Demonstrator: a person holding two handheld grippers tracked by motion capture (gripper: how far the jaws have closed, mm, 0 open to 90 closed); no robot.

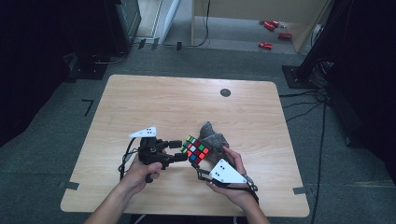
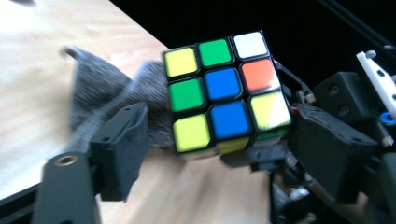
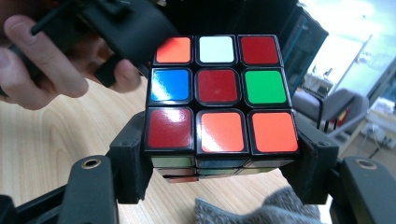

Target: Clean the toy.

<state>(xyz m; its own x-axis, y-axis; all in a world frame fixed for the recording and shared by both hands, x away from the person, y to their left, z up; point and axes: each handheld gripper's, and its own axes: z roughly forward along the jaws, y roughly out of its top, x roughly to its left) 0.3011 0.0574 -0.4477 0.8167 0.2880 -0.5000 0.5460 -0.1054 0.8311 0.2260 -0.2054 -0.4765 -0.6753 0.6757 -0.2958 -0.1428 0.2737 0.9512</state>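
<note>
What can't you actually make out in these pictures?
- Cube: its underside, hidden between the right gripper jaws in the right gripper view.
- Grey cloth: blurred and partly behind the cube in the left gripper view.
- Red things on the floor: too small in the high view.

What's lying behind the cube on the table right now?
A crumpled grey cloth lies on the table just behind the cube, which the right claw clamps. The cube hides the cloth's near edge, so contact can't be judged.
</note>
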